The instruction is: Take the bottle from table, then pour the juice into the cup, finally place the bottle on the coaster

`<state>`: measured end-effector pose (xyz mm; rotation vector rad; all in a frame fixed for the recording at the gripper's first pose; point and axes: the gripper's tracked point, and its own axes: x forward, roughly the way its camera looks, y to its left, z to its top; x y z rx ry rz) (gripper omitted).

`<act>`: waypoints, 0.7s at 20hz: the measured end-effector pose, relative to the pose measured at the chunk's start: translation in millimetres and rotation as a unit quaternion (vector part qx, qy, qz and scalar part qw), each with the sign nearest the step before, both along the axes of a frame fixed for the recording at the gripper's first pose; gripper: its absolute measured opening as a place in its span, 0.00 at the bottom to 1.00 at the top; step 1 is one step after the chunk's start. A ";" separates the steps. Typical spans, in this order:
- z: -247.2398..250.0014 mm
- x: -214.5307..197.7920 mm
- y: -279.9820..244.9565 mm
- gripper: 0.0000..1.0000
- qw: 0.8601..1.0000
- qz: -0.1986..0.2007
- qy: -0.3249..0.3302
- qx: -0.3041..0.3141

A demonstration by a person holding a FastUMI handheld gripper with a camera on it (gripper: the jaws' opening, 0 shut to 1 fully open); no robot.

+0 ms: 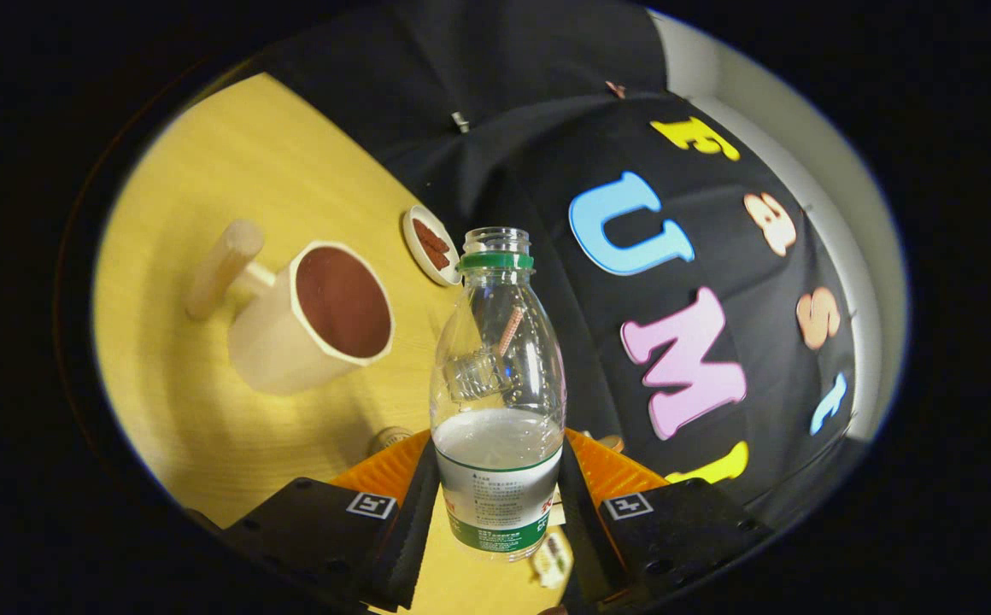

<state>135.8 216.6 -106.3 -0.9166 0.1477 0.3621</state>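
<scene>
Gripper view. The bottle (497,393), a clear plastic one with a green neck ring and no cap, stands between the two fingers of the gripper (495,521); both fingers (414,530) press against its labelled lower part, so the claw is closed on it and open only as far as the bottle is wide. The scene is tilted, and the bottle appears lifted clear of the wooden table (231,171), though where its base sits cannot be told.

Step in hand, as judged from this arrangement: the take looks complete and the carry toward the cup (312,320) is in progress, with pouring not yet begun. The cup lies beyond and to the left of the bottle, well apart from it, its mouth facing the camera and its wooden handle (222,265) pointing away from the bottle. The next move probably calls for bringing the bottle's mouth over the cup's rim and then tipping it steadily.

Contents: the bottle holds a pale, cloudy liquid (presumably the juice) to just under half its height. The cup has a dark brown interior; whether it holds anything cannot be told. A small white dish (431,245), just beyond the bottle's neck, carries something reddish-brown and may be the coaster.
</scene>
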 end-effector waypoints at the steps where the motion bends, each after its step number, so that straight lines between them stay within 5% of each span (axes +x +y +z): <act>1: 2.5 0.2 0.0 0.73 0.999 -0.011 0.010 0.048; 5: 23.3 9.7 -1.8 0.73 0.971 -0.052 0.027 0.233; 9: 33.7 25.7 -6.8 0.73 0.920 -0.075 0.056 0.380; 14: 32.1 51.4 -20.0 0.73 0.895 -0.100 0.052 0.431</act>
